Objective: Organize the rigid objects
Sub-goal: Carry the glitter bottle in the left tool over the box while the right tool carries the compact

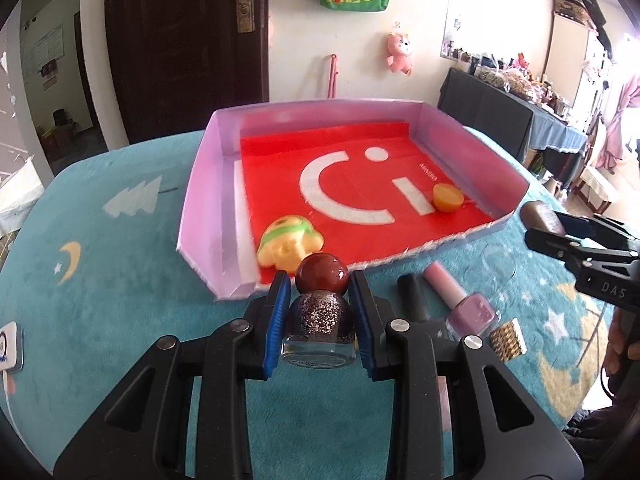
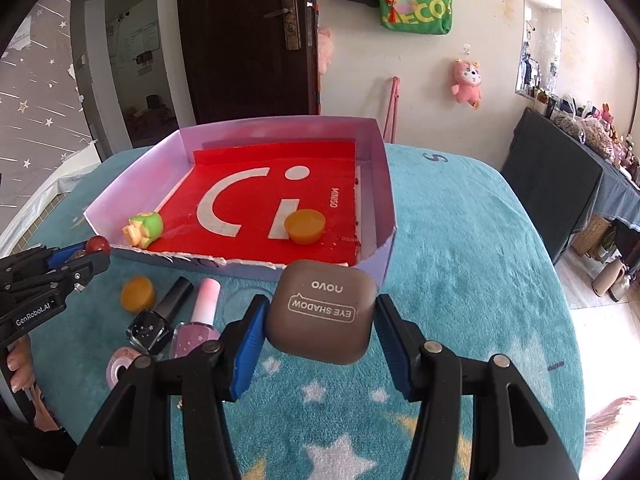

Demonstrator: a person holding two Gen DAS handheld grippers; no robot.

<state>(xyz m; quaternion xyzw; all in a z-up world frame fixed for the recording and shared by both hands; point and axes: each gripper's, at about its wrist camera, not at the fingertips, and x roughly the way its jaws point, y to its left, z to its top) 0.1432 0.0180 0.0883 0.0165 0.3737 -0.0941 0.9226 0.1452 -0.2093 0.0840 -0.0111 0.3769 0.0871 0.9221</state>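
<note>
Gripping a glitter nail polish bottle (image 1: pixel 319 320) between its blue pads, the left gripper (image 1: pixel 319 312) holds it just short of the box's near edge, its round dark-red cap (image 1: pixel 322 276) pointing toward the box, long axis running away from the camera; the right gripper (image 2: pixel 320 332) is clamped on a brown rounded-square compact (image 2: pixel 322 312) printed "EYE SHADOW" and "novo", the writing upside down to the camera; ahead sits a shallow lilac box (image 2: pixel 382 184) lined in red with a white smile logo and "MINISO", holding a yellow-green toy (image 2: pixel 145 229) and an orange cap (image 2: pixel 305 226); on the fluffy teal cloth (image 2: pixel 460 280) lie a second orange cap (image 2: pixel 138 294), a black polish bottle (image 2: pixel 158 322) and a pink one (image 2: pixel 200 320), caps toward the box.
</note>
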